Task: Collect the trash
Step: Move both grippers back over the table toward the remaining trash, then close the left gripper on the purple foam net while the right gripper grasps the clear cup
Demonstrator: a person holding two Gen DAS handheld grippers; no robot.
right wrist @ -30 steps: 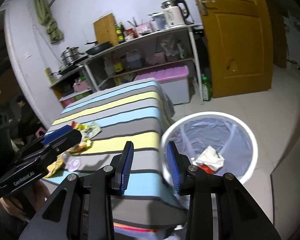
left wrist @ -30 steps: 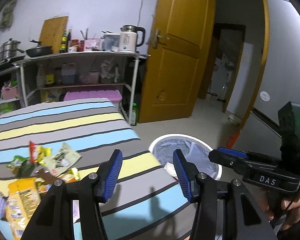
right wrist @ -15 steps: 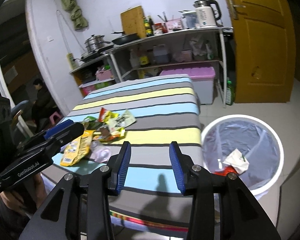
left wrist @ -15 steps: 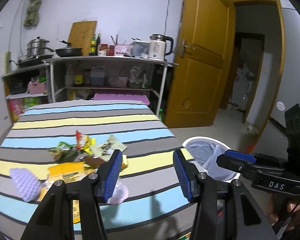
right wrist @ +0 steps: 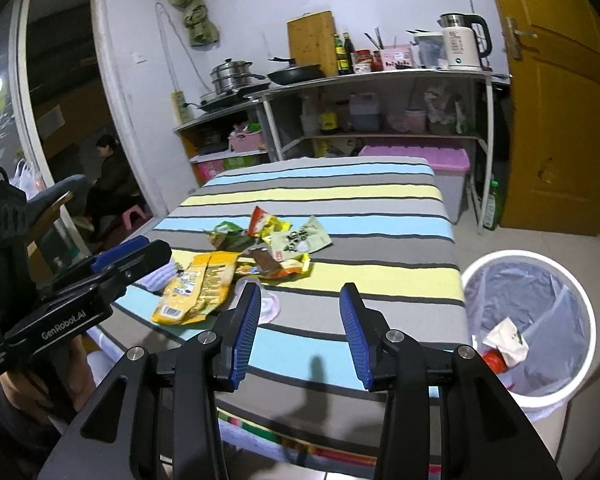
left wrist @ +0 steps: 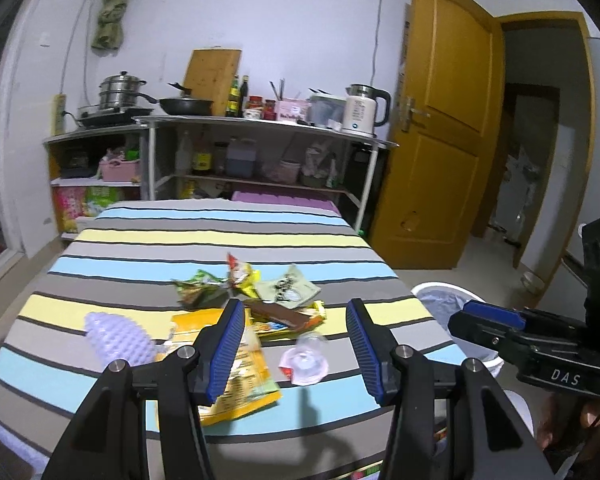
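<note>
The trash lies in 1 loose cluster on the striped surface (left wrist: 204, 240), toward its near half. It comprises a large yellow packet (right wrist: 196, 286), a brown wrapper (left wrist: 284, 316), a pale green packet (right wrist: 300, 240), a dark green wrapper (left wrist: 198, 286), a red and yellow wrapper (right wrist: 266, 220), a clear plastic cup (left wrist: 306, 360) on its side and a lilac foam sleeve (left wrist: 118, 338). The far half of the striped surface is bare up to its back edge, which sits close to the shelf unit (left wrist: 260, 136).

The white bin (right wrist: 528, 320), lined with a clear bag, stands on the floor just beside the right edge of the striped surface; crumpled white paper (right wrist: 506, 340) lies inside it. Open floor runs from the bin to the yellow door (right wrist: 556, 100).

The left hand-held gripper (left wrist: 296, 344) hovers over the near edge, jaws wide, nothing between them. The right hand-held gripper (right wrist: 300, 332) hovers over the near right corner, jaws moderately apart and opening, nothing between them.
</note>
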